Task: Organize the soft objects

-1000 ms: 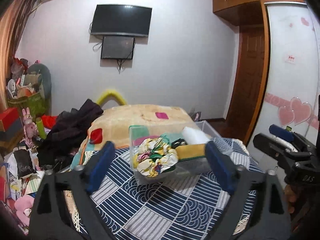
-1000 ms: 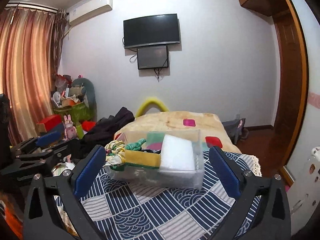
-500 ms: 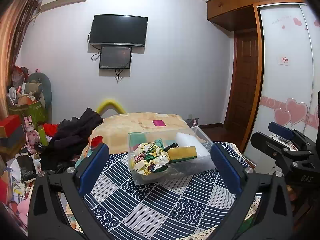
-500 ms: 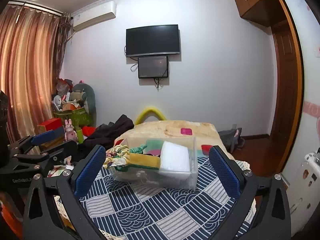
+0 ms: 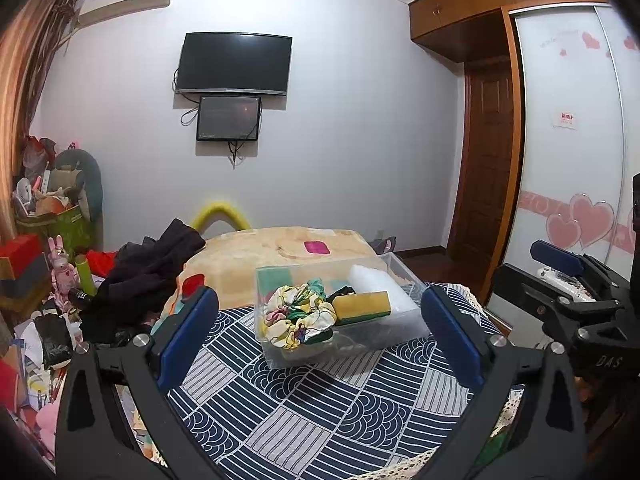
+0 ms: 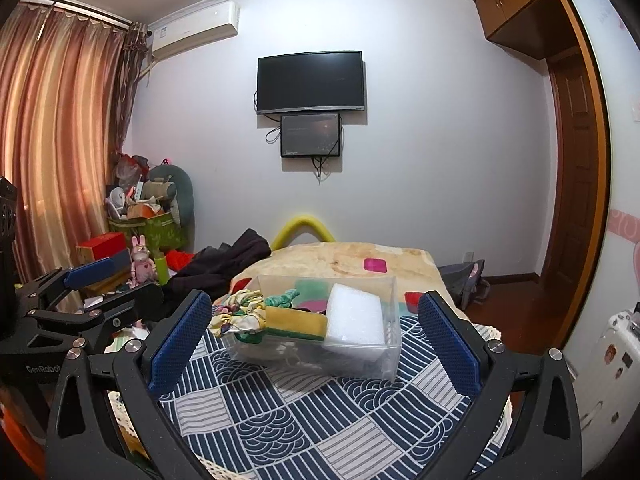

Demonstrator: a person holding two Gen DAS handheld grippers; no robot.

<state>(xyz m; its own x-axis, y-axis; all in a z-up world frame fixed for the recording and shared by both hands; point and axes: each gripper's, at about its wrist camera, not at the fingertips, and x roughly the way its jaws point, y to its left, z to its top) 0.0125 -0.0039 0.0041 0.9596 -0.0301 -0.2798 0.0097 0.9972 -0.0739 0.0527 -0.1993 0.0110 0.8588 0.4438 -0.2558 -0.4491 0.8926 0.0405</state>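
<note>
A clear plastic box (image 5: 280, 356) stands on the blue patterned tablecloth (image 5: 320, 412). It holds a floral scrunchie (image 5: 296, 316), a yellow-green sponge (image 5: 362, 306) and a white foam block (image 5: 384, 290). The box (image 6: 360, 364), sponge (image 6: 296, 322) and foam block (image 6: 354, 322) also show in the right wrist view. My left gripper (image 5: 320, 328) is open and empty, back from the box. My right gripper (image 6: 314, 338) is open and empty, also back from it.
A bed with a beige blanket (image 5: 280, 252) lies behind the table, with dark clothes (image 5: 148, 276) on its left. Toys and boxes (image 5: 36, 264) are piled at the left wall. A wooden door (image 5: 486, 160) and a wardrobe (image 5: 572, 140) are on the right.
Both grippers have pulled back and risen away from the box, so it looks smaller and farther. Both stay open and empty.
</note>
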